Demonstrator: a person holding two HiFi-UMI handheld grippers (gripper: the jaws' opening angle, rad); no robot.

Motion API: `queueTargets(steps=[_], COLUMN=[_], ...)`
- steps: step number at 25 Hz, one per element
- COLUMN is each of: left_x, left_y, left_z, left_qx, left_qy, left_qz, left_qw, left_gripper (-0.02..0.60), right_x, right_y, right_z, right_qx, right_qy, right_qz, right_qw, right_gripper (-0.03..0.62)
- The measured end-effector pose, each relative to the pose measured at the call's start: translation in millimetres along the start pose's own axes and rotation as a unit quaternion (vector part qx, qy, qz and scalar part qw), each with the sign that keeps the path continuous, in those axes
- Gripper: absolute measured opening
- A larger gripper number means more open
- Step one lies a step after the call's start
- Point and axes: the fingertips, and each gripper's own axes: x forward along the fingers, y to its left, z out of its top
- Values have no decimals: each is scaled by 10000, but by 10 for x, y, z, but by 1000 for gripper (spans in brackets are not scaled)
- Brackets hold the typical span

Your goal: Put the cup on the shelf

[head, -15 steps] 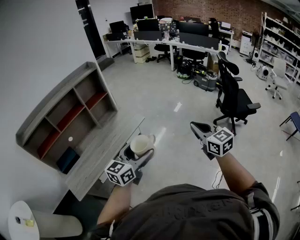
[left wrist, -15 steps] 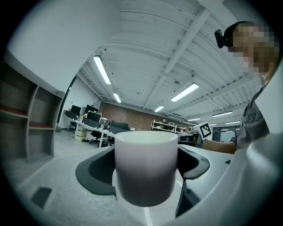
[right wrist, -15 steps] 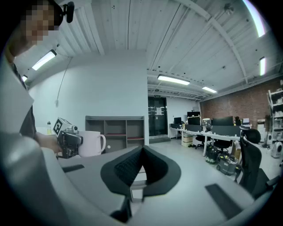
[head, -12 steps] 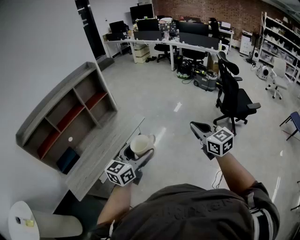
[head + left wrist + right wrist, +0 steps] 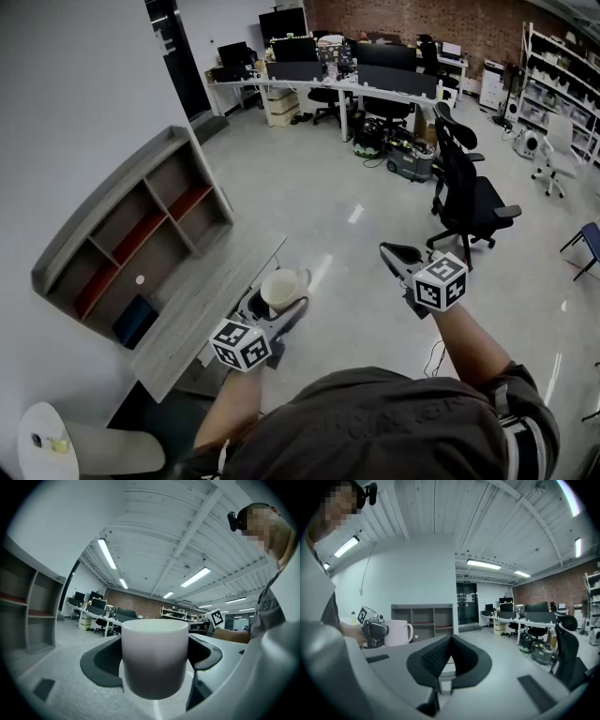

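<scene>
Torso and both forearms fill the bottom of the head view, one gripper in each hand. L gripper [image 5: 277, 305] sits nearest, low and left of centre, marker cube toward the person. Its jaws stand wide apart and clamp the white cup [image 5: 154, 660] by its sides, one pad on each flank. Cup is upright: long axis vertical, mouth up, base down. Handle sticks out fwd, away from the person, past the jaw tips; the right gripper view shows it on the cup's far side. Inside of the cup can't be made out.

R gripper [image 5: 449, 644] is held a bit further out and well apart from the cup, w/ jaws pressed together and nothing between them.

Cup hangs in the air by the near right edge of the grey wood tabletop [image 5: 202, 300], not resting on it. Beyond that, against the white wall, stands the shelf [image 5: 141, 230]: grey frame, several open compartments, some w/ red boards. A dark blue item [image 5: 136, 319] lies in one near compartment. Cup is outside the shelf, apart from it.

Further off: shiny grey floor, a black office chair [image 5: 469, 202], then desks [image 5: 356, 80] w/ monitors and a brick wall at the back.
</scene>
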Motion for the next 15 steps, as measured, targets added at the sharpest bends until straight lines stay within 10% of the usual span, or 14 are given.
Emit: queueTargets(steps=[15], left_x=[388], left_y=[-467], left_z=[-23], left_qx=[26], left_qy=[3], left_qz=[94], left_qw=[10000], left_gripper=[414], right_x=[-449], right_y=[-380], right_z=[-2], right_qx=[27], right_qy=[-84], right_qz=[101], right_qw=[9999], right_gripper=[-8])
